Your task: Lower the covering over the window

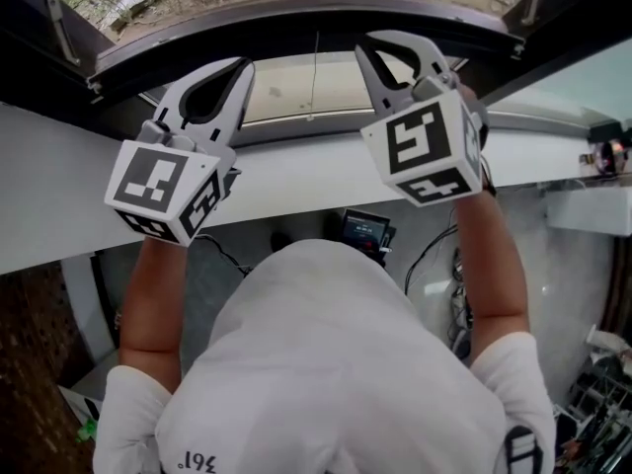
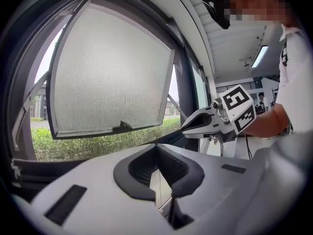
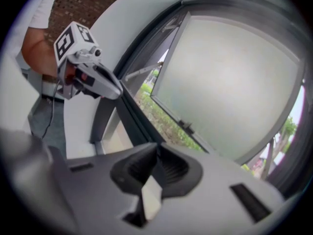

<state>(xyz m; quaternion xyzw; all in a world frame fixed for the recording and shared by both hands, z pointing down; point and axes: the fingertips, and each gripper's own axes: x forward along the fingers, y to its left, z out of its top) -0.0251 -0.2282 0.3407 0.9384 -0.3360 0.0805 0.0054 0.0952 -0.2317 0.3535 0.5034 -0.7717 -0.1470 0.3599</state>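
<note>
The covering (image 2: 112, 67) is a pale mesh blind that fills most of the window sash. Its dark bottom bar carries a small tab (image 2: 121, 127), with a strip of grass showing beneath. The right gripper view shows the same blind (image 3: 234, 82) and tab (image 3: 185, 126). My left gripper (image 1: 242, 65) is raised at the window's left and is shut, with nothing between its jaws (image 2: 157, 148). My right gripper (image 1: 390, 39) is raised at the right, also shut and empty (image 3: 157, 148). Both sit short of the blind and touch nothing.
A white sill (image 1: 59, 186) runs under the dark curved window frame (image 1: 296, 18). A thin cord (image 1: 314, 77) hangs in the middle of the opening. Below the sill lie a small device (image 1: 365, 230) and cables. Metal stay arms (image 3: 142, 72) brace the sash.
</note>
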